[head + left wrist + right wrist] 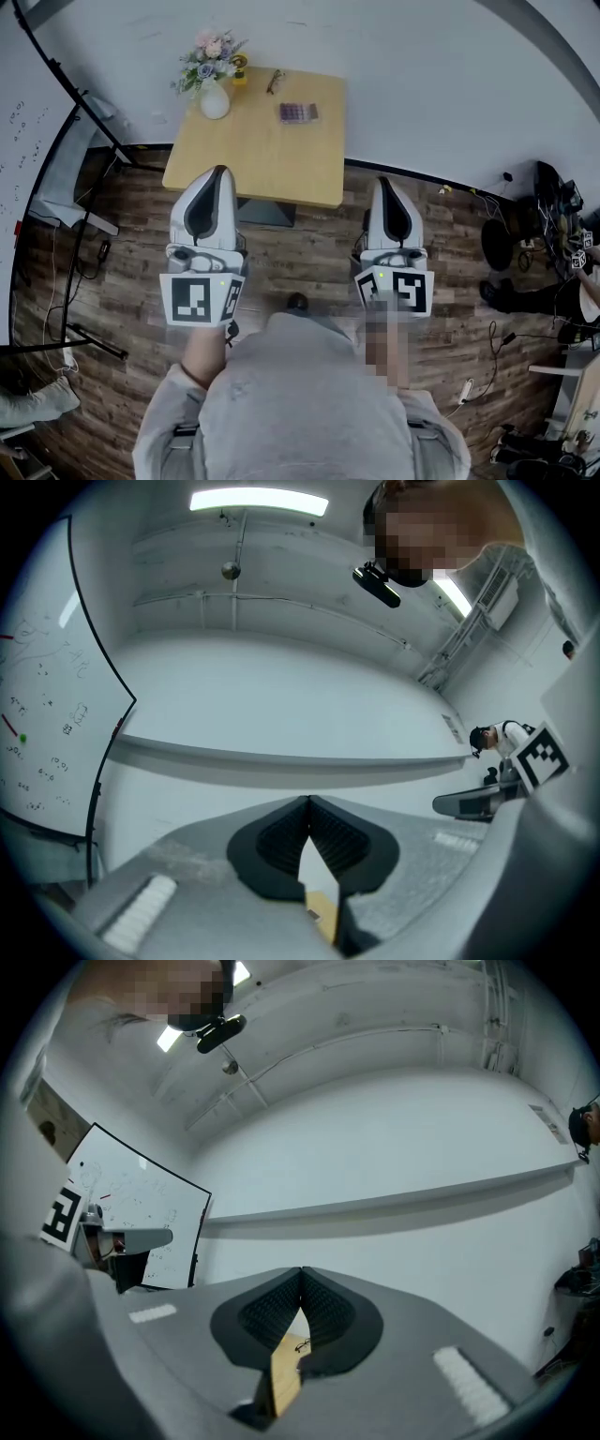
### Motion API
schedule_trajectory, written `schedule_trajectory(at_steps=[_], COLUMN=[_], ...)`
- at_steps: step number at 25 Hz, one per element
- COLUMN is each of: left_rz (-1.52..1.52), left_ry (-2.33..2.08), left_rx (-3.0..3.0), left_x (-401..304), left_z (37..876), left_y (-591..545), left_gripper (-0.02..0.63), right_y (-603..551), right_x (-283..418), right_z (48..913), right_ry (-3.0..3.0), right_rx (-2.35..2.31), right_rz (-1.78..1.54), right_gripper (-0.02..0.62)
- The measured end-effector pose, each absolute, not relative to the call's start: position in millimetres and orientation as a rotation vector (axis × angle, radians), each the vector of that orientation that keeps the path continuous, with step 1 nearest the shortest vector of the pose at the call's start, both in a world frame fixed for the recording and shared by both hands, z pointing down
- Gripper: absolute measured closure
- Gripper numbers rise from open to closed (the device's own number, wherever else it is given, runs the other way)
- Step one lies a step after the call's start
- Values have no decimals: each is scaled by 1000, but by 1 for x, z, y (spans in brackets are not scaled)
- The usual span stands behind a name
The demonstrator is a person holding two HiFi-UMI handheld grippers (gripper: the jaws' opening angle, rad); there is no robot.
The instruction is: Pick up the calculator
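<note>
Both grippers clenched, nothing held.
I see the left gripper (218,174) and right gripper (385,184) by the table's (251,159) near edge, jaws pressed together and empty. The calculator (298,112) lies near the far edge, toward the far-right corner.

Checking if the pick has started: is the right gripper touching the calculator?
Apart. The head view shows the calculator lying far back on the table, while the right gripper, jaws shut and empty, is off the table's near corner.
</note>
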State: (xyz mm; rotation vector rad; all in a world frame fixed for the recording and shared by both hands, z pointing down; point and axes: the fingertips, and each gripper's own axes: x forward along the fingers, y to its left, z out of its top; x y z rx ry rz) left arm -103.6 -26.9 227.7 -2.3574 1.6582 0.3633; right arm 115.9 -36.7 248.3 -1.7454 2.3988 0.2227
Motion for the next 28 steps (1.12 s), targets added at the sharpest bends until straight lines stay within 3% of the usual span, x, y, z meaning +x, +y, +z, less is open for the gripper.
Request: schedule_trajectory(at_steps=[12,28], left_rz=[414,407], left_ry=[1653,1650], left_rx=[-2328,-2420], left_x=[-58,-42], left_z=[222,238], left_y=[-76,-124], left_gripper=[601,601], right_y=[-97,-144], right_x=[161,171], right_z=[250,272], right_ry=[2400,2423], right_rx=[-1693,-1690], right_rz=[203,130], right_gripper=[594,594])
